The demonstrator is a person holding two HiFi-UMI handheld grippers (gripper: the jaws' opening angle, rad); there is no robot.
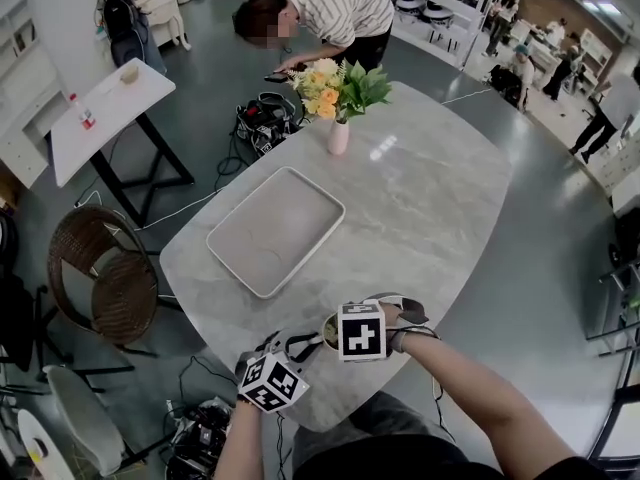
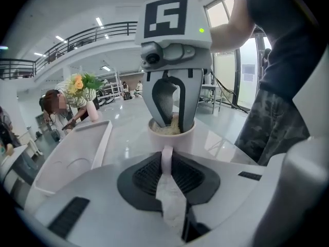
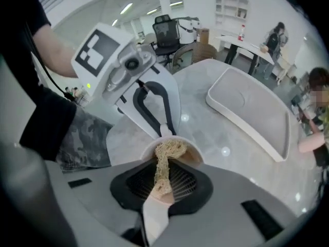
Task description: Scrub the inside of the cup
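1. The right gripper [image 3: 164, 178] has its jaws pinched narrow on a tan, stringy fibre scrubber [image 3: 169, 149]. The scrubber's free end is bunched inside the cup.
2. The left gripper [image 2: 168, 175] has its jaws nearly together, clamped on the handle [image 2: 166, 155] of the small white ceramic cup [image 2: 172, 137].
3. The cup stands upright near the front edge of the pale grey marbled table [image 1: 430, 198], well apart from the rectangular grey tray [image 1: 275, 230].
4. To scrub well, the handle grip likely needs to stay firm while the scrubber circles the wall and reaches the bottom, without tipping the cup.
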